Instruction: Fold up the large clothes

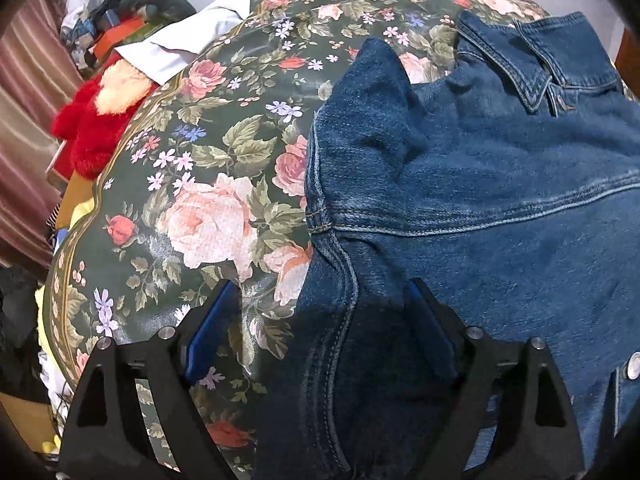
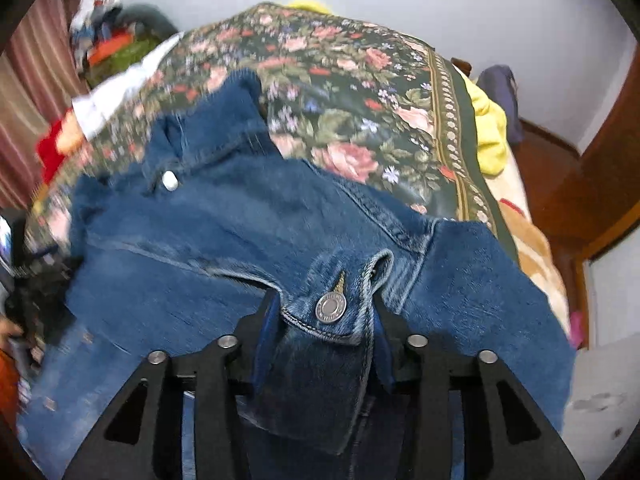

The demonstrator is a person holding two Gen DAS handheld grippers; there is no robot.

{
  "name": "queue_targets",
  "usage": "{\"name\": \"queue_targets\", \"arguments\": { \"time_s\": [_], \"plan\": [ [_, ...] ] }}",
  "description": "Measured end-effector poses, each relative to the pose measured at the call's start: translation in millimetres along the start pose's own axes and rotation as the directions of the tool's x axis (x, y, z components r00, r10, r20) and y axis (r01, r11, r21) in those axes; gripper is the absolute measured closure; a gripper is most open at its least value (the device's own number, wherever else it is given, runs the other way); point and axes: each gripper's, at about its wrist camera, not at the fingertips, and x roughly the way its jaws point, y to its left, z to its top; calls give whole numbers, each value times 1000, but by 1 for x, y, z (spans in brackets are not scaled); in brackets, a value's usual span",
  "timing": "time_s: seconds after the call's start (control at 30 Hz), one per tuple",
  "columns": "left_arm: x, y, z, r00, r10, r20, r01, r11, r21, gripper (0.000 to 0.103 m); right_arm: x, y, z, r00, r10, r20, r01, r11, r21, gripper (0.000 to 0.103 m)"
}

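A blue denim jacket (image 1: 500,200) is spread over a dark green floral cloth (image 1: 208,184) that covers the bed, with its collar (image 1: 536,64) turned toward the far end. In the left wrist view the jacket occupies the right half of the cloth, and its side seam runs down between the fingers of the left hand-held gripper (image 1: 320,312). That gripper's blue-padded fingers are held wide apart — one over the floral cloth, the other over the denim — and nothing is clamped between them.

In the right wrist view the right hand-held gripper (image 2: 326,312) is seen closed on a buttoned cuff (image 2: 332,308) of the jacket; the cuff with its metal button (image 2: 331,307) is pinched between the two pads, and the sleeve fabric is bunched down toward the camera. The body of the jacket (image 2: 224,232) lies beyond it, blurred on the left side, with a second pale button (image 2: 169,180) visible near the collar.

Beside the bed, at the left edge, a red plush toy (image 1: 92,128) and a white garment (image 1: 180,40) are seen against a striped curtain (image 1: 28,92). At the right side of the cloth a yellow fabric (image 2: 490,128) is bunched, and a wooden frame (image 2: 592,184) is visible beyond it.
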Motion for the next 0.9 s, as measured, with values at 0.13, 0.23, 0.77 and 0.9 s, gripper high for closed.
{"name": "queue_targets", "arguments": {
  "time_s": [0.13,0.23,0.77,0.9],
  "plan": [
    [3,-3,0,1000,14,4,-14,1000,11,13,2,11,-8,992,-129,1,128,984,-122,28],
    [3,-6,-2,999,31,7,-31,999,22,12,-9,11,-14,971,-231,70,239,957,-166,10],
    [-126,-14,49,975,-40,217,34,999,30,13,-118,-95,-27,987,-82,137,52,976,211,10],
    [-164,-43,69,951,-127,282,112,991,69,13,-138,-129,-43,986,-46,159,-7,947,321,9]
  ]
}}
